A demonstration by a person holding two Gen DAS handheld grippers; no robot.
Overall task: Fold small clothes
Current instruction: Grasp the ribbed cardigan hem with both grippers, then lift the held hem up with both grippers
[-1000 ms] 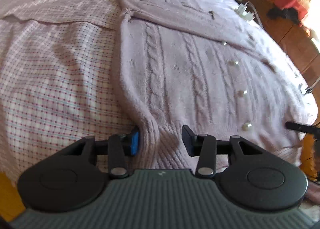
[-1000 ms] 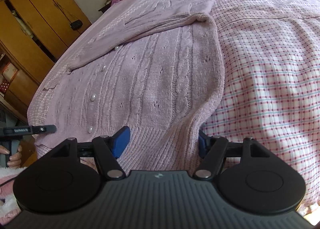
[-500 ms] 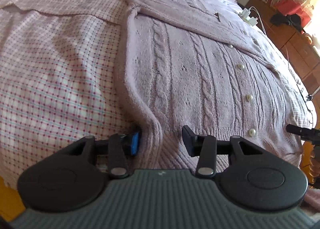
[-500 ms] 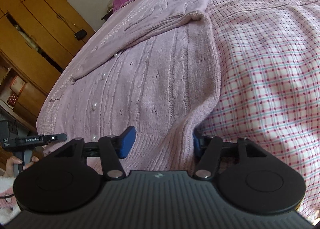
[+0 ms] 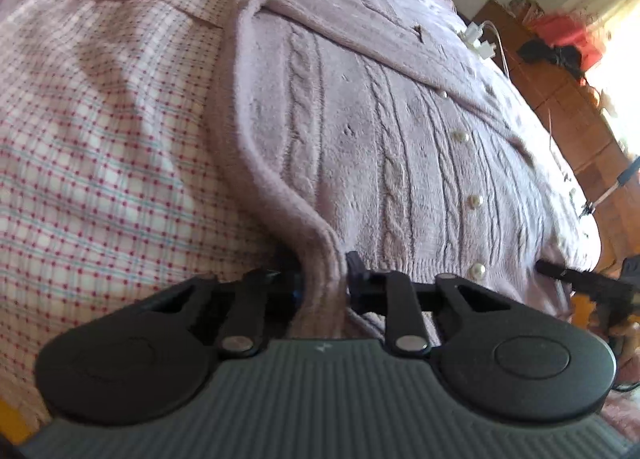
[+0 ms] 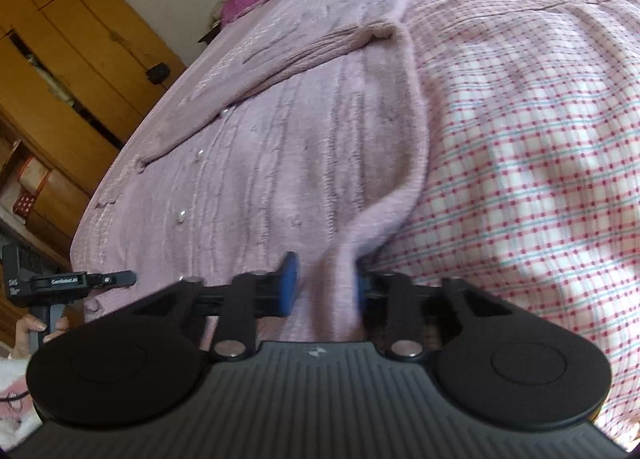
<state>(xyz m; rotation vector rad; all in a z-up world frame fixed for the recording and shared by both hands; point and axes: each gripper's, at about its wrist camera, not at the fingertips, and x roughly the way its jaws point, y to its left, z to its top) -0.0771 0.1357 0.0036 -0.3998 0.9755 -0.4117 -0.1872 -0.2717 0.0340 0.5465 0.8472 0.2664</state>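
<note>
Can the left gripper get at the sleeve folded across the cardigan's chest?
Probably not right now: the left gripper has its jaws closing on the cardigan hem, and the sleeve lies far up the bed.

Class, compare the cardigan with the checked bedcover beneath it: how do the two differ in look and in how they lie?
The cardigan is plain lilac cable knit with pearl buttons; the checked bedcover is thin, white with red and blue lines. The cardigan's hem corners are bunched up; the bedcover lies spread out, loosely wrinkled. Both are soft fabric on the bed.
</note>
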